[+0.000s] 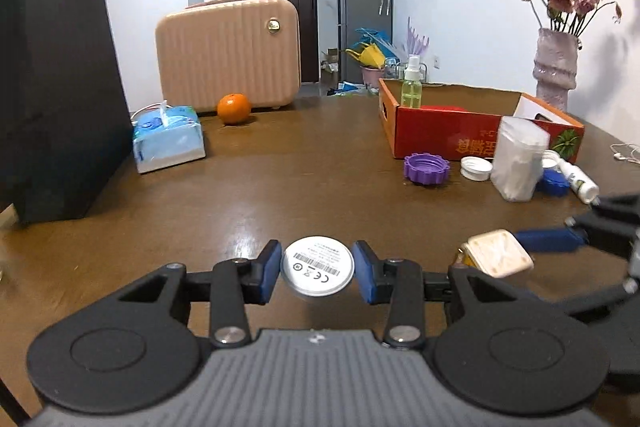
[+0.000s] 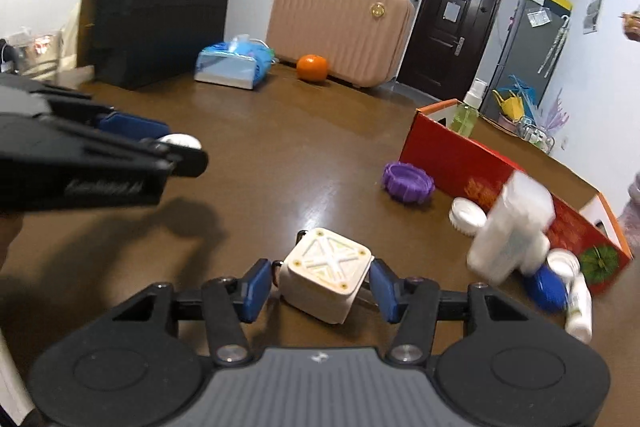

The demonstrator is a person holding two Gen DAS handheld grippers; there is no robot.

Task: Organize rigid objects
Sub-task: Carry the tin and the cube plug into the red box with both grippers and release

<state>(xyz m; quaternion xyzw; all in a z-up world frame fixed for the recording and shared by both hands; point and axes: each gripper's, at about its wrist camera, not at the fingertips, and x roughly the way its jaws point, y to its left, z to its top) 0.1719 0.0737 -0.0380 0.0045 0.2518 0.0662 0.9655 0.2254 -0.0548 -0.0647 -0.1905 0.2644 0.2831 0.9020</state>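
My left gripper (image 1: 317, 271) is shut on a round white disc (image 1: 317, 270) with a printed label, held just above the brown table (image 1: 280, 179). My right gripper (image 2: 322, 283) is shut on a cream cube-shaped block (image 2: 326, 279) with an X pattern on top, which also shows in the left wrist view (image 1: 500, 253). The left gripper shows at the left of the right wrist view (image 2: 176, 143). A red cardboard box (image 1: 440, 131) stands open at the right, with a green spray bottle (image 1: 411, 85) in it.
In front of the box lie a purple lid (image 1: 426, 169), a white cap (image 1: 476, 167), a clear tub of cotton swabs (image 1: 518, 159), a blue item (image 1: 554, 181) and a small white tube (image 1: 578, 181). A black bag (image 1: 56, 95), tissue pack (image 1: 168, 137), orange (image 1: 234, 109), pink case (image 1: 228, 55) and vase (image 1: 556, 71) stand around.
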